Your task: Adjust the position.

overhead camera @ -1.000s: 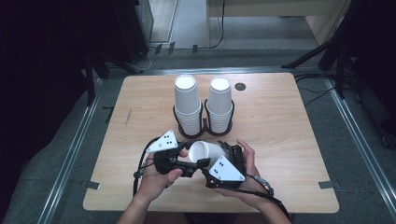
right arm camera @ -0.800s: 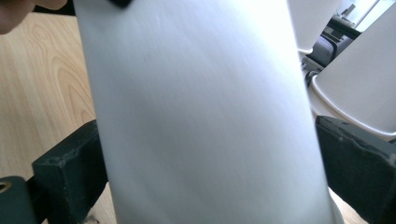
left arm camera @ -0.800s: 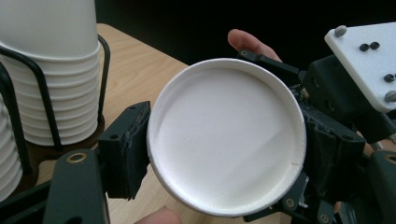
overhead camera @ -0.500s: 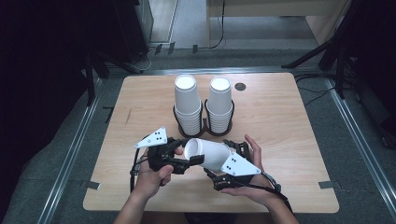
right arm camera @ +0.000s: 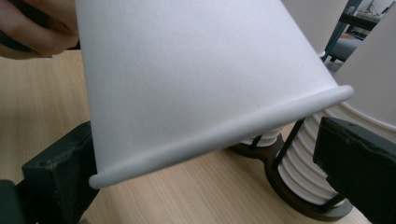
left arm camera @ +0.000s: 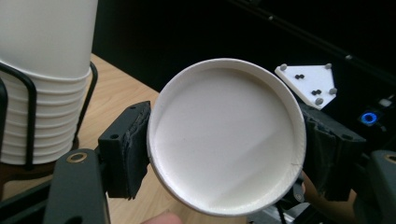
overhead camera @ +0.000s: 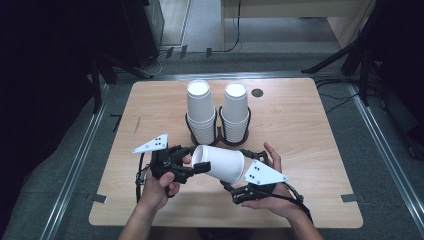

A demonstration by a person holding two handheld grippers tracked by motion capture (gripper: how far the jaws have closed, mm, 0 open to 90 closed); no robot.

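- Left tool (overhead camera: pixel 196 166): jaws clamped on the base end of a white paper cup (overhead camera: pixel 220 163), held sideways above the desk (overhead camera: pixel 300 130).
- Cup: plain white, smooth, rolled rim.
- Right tool (overhead camera: pixel 235 175): jaws have just been opening and stand apart about the rim end; contact unclear.
- Step, likely: handover. Next: draw the right tool clear.

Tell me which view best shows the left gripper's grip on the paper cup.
The left gripper view: the paper cup sits end-on, a pad pressing either side. The high view shows the left gripper at its narrow end; the right gripper view shows its wall and rim.
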